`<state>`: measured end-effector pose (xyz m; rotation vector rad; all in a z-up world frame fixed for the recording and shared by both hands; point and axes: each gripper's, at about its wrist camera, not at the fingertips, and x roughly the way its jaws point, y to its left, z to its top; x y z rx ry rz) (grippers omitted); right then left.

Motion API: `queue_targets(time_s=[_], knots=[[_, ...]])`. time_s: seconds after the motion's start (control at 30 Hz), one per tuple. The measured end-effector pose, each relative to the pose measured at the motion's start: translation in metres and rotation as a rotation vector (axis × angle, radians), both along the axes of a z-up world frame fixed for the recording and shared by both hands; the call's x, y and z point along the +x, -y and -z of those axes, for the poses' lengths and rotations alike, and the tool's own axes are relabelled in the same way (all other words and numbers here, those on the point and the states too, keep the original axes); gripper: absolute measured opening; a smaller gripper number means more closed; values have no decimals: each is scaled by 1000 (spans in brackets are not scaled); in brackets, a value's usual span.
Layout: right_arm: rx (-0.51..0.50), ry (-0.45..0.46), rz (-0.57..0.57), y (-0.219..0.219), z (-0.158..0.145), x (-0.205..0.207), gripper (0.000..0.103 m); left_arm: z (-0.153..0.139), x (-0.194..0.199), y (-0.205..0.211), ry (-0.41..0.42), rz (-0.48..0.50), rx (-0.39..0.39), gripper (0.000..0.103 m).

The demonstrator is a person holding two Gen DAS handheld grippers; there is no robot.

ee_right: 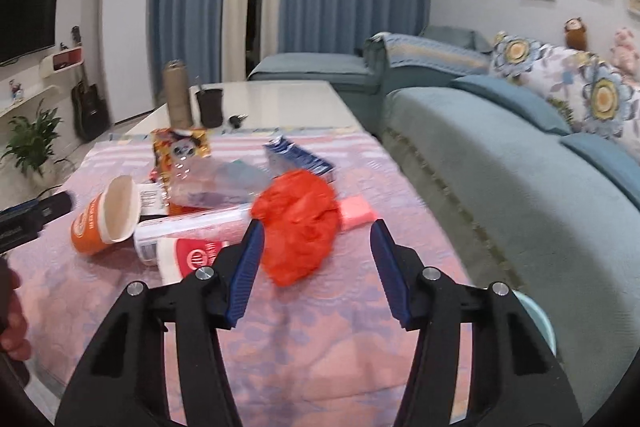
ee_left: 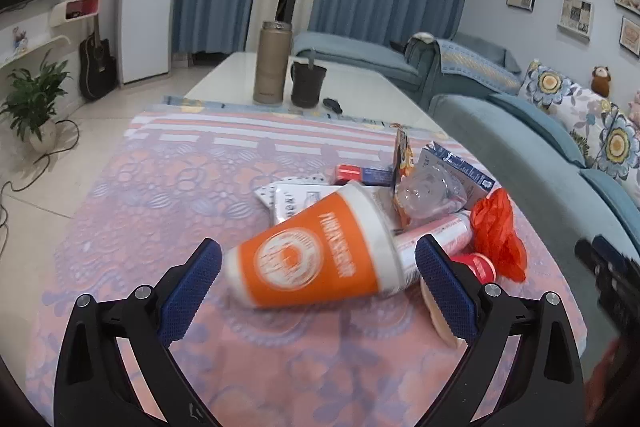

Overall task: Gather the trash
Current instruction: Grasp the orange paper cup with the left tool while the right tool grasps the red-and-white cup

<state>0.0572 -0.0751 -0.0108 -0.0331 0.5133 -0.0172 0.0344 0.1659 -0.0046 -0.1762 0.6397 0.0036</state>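
Between left gripper's [ee_left: 319, 277] textured blue rubbery pads: orange cup [ee_left: 316, 251], matt paper. Between right gripper's [ee_right: 316, 267] fingers: red bag [ee_right: 298, 223], thin crinkled plastic. Beyond it, clear bottle [ee_right: 216, 179], glossy plastic. Underneath, pink tablecloth [ee_right: 320, 347], soft patterned cloth. Far ahead, bare tabletop [ee_right: 280, 99], smooth white gloss.

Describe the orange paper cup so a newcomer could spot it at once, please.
On the pink patterned tablecloth, find the trash pile. The orange paper cup lies on its side at the near edge, the only orange-and-white cup there, with a round white logo.
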Motion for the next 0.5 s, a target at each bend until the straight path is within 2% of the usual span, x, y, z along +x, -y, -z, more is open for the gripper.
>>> queue_targets(time_s=[0.17, 0.23, 0.33, 0.43, 0.5], knots=[[5, -45, -58, -18, 13, 10, 46, 11, 41, 23, -91, -51, 59, 93], [4, -58, -79, -23, 17, 12, 46, 15, 48, 25, -127, -88, 87, 87], [-1, -78, -118, -31, 23, 15, 46, 21, 53, 17, -168, -110, 80, 76], [13, -107, -159, -39, 30, 20, 46, 20, 47, 13, -151, -91, 74, 67], [34, -126, -180, -39, 32, 22, 46, 15, 37, 9, -123, -78, 51, 50]])
